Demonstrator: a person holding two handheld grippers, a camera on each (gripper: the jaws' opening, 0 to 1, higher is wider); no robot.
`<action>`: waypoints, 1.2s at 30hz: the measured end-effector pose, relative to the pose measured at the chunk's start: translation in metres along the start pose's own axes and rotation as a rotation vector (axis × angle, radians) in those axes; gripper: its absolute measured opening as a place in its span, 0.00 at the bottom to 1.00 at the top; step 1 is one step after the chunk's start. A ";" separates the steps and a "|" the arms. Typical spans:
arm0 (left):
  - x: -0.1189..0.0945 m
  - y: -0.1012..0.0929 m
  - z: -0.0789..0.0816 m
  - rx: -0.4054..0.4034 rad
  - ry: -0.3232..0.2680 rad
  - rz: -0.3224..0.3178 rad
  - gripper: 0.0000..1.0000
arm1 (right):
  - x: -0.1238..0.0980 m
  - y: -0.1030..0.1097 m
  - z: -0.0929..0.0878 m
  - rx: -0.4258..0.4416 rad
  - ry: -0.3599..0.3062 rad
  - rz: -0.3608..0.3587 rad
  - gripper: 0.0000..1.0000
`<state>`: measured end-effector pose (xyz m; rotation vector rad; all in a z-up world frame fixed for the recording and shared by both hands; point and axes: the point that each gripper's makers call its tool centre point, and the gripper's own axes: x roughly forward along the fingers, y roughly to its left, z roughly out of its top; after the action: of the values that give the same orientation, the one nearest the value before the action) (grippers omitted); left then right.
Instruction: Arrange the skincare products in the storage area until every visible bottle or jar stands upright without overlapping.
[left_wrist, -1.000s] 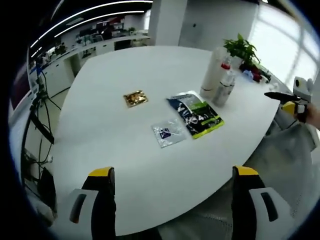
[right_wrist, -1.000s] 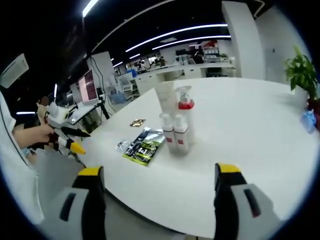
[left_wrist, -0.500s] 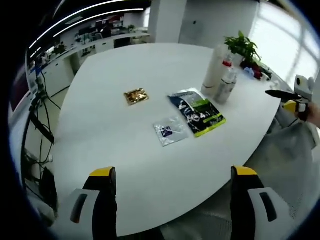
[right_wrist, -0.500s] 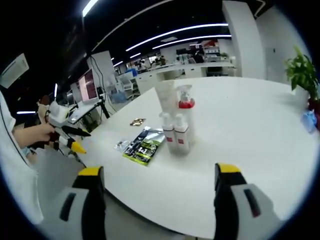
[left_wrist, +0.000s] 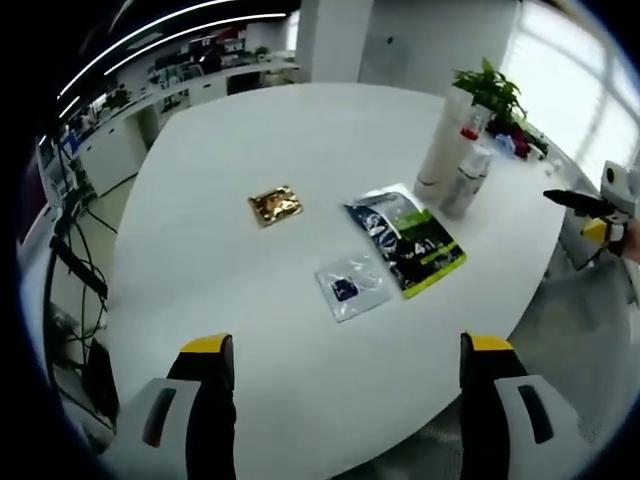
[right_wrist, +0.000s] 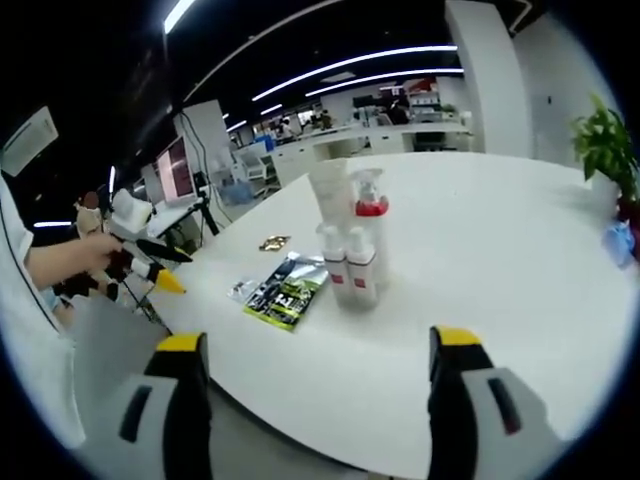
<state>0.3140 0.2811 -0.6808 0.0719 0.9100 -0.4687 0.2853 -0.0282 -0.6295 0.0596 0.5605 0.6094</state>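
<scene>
Several skincare bottles stand upright in a tight cluster on the white table (right_wrist: 500, 270): a tall white tube (right_wrist: 330, 190), a pump bottle with a red collar (right_wrist: 371, 215) and two small white bottles with red labels (right_wrist: 350, 268). In the left gripper view the same cluster (left_wrist: 452, 155) is at the far right. Three flat sachets lie near them: a dark green one (left_wrist: 408, 240), a clear one (left_wrist: 352, 285) and a gold one (left_wrist: 275, 205). My left gripper (left_wrist: 347, 345) is open over the table's near edge. My right gripper (right_wrist: 318, 342) is open, short of the bottles.
A potted plant (left_wrist: 490, 95) stands behind the bottles, with a blue item (right_wrist: 620, 240) beside it. A hand holds the left gripper (right_wrist: 150, 265) at the table's left edge. The right gripper (left_wrist: 600, 205) pokes in from the right. Office desks line the background.
The left gripper has come forward and up towards the table edge; the right gripper view shows it higher and nearer the sachets. The right gripper and the bottles are still.
</scene>
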 end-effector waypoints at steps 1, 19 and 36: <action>0.001 0.000 0.001 0.002 0.002 0.001 0.91 | 0.001 0.000 0.000 -0.001 0.001 0.001 0.91; 0.026 0.013 0.028 -0.024 0.068 -0.024 0.90 | 0.004 -0.002 -0.003 0.005 0.014 0.003 0.91; 0.055 0.042 0.067 -0.005 0.105 0.029 0.87 | 0.009 -0.006 -0.009 0.019 0.029 -0.007 0.91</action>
<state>0.4103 0.2821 -0.6873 0.1055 1.0121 -0.4388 0.2898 -0.0289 -0.6426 0.0669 0.5949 0.5984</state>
